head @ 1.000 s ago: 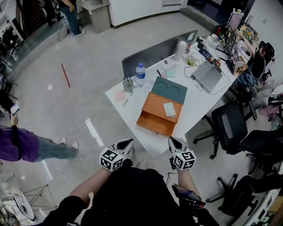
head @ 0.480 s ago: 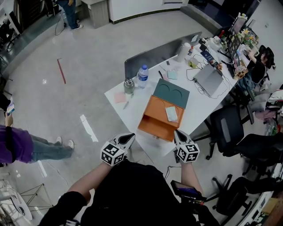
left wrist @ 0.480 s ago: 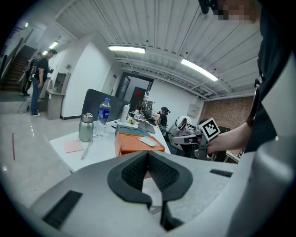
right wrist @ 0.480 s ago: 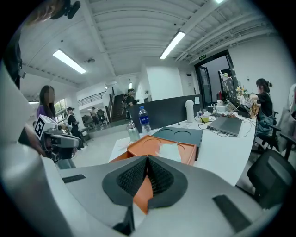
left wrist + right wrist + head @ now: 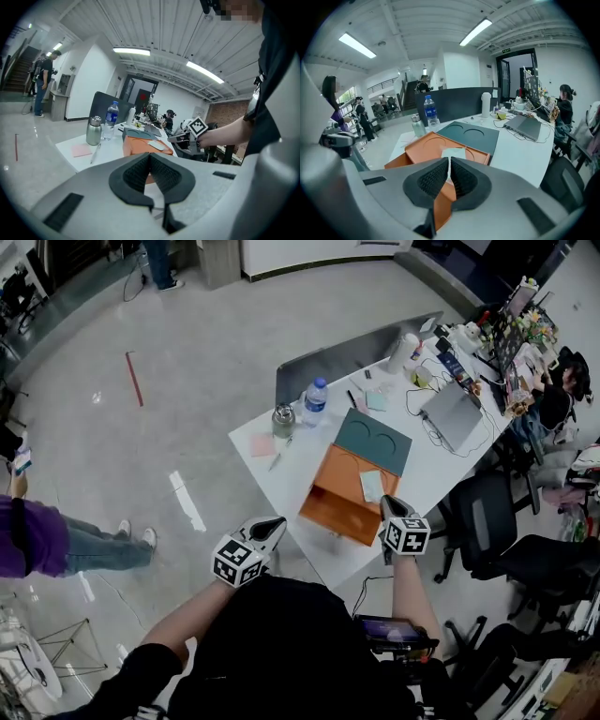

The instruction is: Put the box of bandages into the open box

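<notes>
1. Open-plan office under strip lights, glossy grey floor all round, white surface (image 5: pixel 281 479) dead centre in the head view.
2. On that surface: orange open box (image 5: pixel 337 493), with a dark green panel (image 5: pixel 373 440) touching it at its 1 o'clock.
3. Box of bandages (image 5: pixel 372 487), pale and flat, lying on the orange top of the open box toward its 3 o'clock edge, not down inside it.
4. Over to the right gripper (image 5: pixel 388 506): poised at 5 o'clock of the box of bandages, near it, by the corner of the open box. Pads pressed together, only a hairline slit showing in the right gripper view, nothing between them. From that same view, the box of bandages sits just beyond the pad tips; contact not clear.
5. And the left gripper (image 5: pixel 272 524): hanging off the surface's near edge at 8 o'clock of the open box, well apart from the bandages. Closed as well, pads meeting in the left gripper view, holding nothing.
6. Further back at 11 o'clock of the open box: water bottle (image 5: pixel 315 399) and metal flask (image 5: pixel 283 418), both upright and side by side, with a pink note (image 5: pixel 260 444) and a pen (image 5: pixel 279 460) lying nearer.
7. Out at 2 o'clock: grey laptop (image 5: pixel 453 413) among cables and desk clutter.
8. Off the surface: black office chair (image 5: pixel 492 521) at 3 o'clock, person in a purple top (image 5: pixel 37 545) at the frame's 9 o'clock edge.
</notes>
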